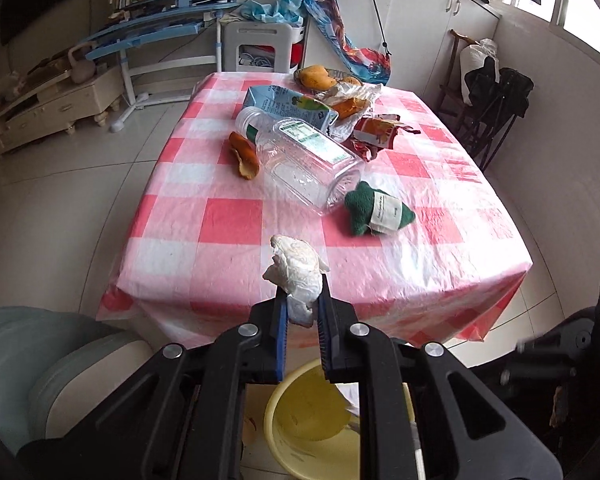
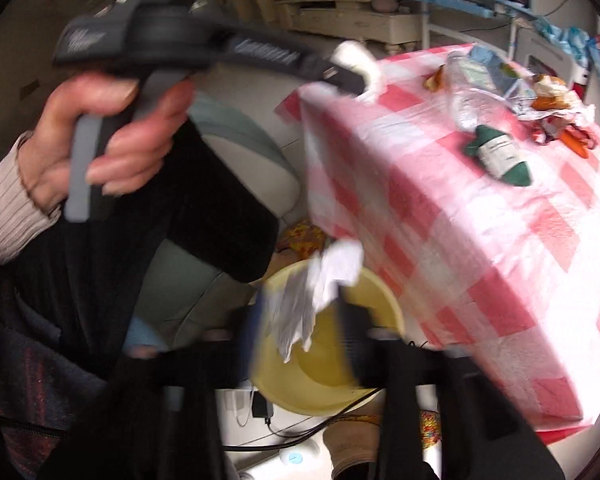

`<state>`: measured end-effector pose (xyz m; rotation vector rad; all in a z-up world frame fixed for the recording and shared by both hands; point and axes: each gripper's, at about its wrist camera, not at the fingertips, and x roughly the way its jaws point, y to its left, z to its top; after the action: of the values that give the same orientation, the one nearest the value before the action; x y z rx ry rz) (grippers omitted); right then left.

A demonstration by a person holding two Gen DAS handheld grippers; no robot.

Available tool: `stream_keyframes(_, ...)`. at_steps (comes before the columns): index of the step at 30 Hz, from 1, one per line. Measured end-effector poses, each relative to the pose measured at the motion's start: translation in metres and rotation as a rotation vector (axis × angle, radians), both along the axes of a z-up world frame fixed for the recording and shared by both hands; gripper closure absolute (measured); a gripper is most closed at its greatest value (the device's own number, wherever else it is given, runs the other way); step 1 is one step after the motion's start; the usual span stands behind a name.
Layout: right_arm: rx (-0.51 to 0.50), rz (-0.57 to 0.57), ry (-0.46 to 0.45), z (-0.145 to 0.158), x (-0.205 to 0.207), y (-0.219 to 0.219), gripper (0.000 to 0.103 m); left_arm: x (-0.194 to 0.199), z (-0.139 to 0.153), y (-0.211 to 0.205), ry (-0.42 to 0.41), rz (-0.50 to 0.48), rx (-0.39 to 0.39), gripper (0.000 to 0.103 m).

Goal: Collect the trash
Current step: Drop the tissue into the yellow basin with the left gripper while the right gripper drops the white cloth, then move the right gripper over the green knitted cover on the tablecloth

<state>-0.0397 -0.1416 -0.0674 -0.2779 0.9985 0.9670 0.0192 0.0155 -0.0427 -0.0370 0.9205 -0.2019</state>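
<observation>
My left gripper is shut on a crumpled white tissue and holds it past the near edge of the pink checked table, above a yellow basin on the floor. In the right wrist view, the left gripper and its tissue show by the table corner. My right gripper appears open, with a white tissue between its fingers over the yellow basin; the view is blurred.
On the table lie a clear plastic bottle, a blue carton, orange peels, snack wrappers and a green cloth bundle. A grey-green chair stands left of the basin.
</observation>
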Motion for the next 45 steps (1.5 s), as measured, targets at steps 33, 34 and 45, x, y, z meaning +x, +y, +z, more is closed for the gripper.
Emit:
stream_keyframes(33, -0.126, -0.293, -0.139, 0.002, 0.123, -0.062, 0.033, -0.016, -0.012, -0.029, 0.070, -0.007, 0.018, 0.031)
stream_keyframes(34, -0.121, -0.285, -0.136, 0.001, 0.130, -0.061, 0.034, -0.009, -0.008, -0.029, 0.048, 0.013, 0.016, 0.030)
stream_keyframes(45, -0.133, -0.160, -0.124, -0.027, 0.192, -0.050, 0.020, 0.090, 0.013, -0.028, -0.038, 0.146, 0.045, 0.021)
